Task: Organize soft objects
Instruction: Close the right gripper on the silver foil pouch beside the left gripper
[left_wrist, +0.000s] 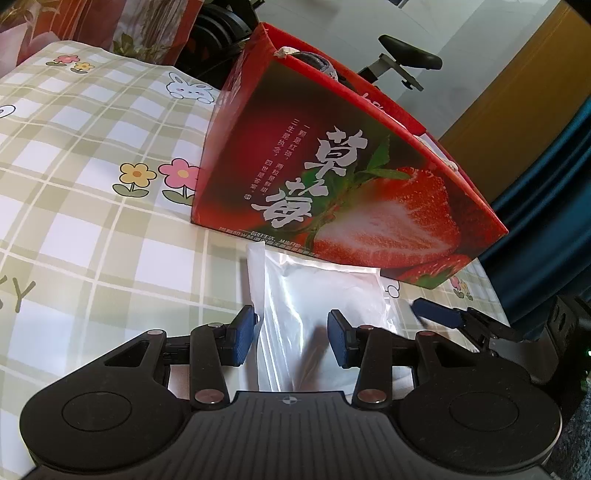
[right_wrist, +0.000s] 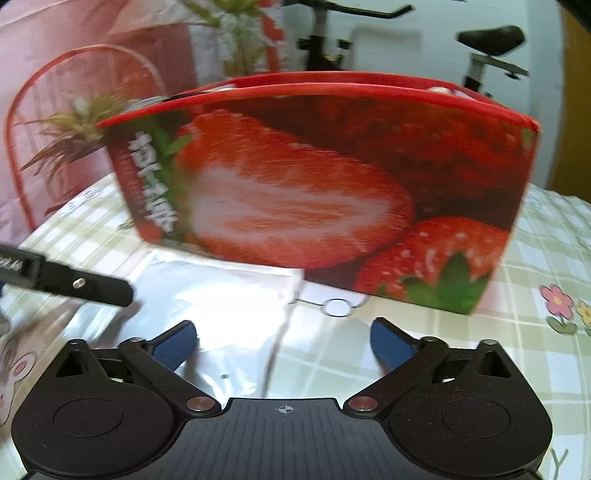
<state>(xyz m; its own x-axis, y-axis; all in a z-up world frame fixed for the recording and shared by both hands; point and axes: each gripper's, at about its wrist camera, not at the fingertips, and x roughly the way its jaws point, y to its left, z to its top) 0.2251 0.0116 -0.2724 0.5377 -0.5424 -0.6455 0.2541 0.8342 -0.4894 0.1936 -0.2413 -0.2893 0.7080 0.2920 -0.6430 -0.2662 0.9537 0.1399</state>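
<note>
Landmark: the red strawberry box (left_wrist: 343, 162), standing upright on the checked tablecloth (left_wrist: 85, 206) with its top open.

Left of the box – bare cloth, green-and-white plaid with flower and rabbit prints. Behind that, further left, a red-framed mesh hamper (right_wrist: 74, 122), seen from the right wrist camera.

In front of the box's long printed face – a clear plastic bag (left_wrist: 314, 302) lying flat on the cloth, far edge touching or tucked just under the box's bottom edge; can't tell which. It's glossy and glare washes out most of it.

Left gripper (left_wrist: 291, 339): jaws open, hovering over the near end of the bag. Its left blue pad sits at the bag's folded white edge strip, right pad over the bag's middle. Not clamped on anything.

Right gripper (right_wrist: 284, 345): jaws spread wide, nothing between them. It sits in front of the box's right half – left pad over the bag's right edge, right pad over bare cloth. That view is motion-blurred, so contact with the bag isn't readable.

Inside the box – something grey and soft (left_wrist: 321, 64) pokes above the rim near the far-left corner; too little visible to identify.

Behind the box, right side – an exercise bike seat (left_wrist: 410, 51) against a white wall.
</note>
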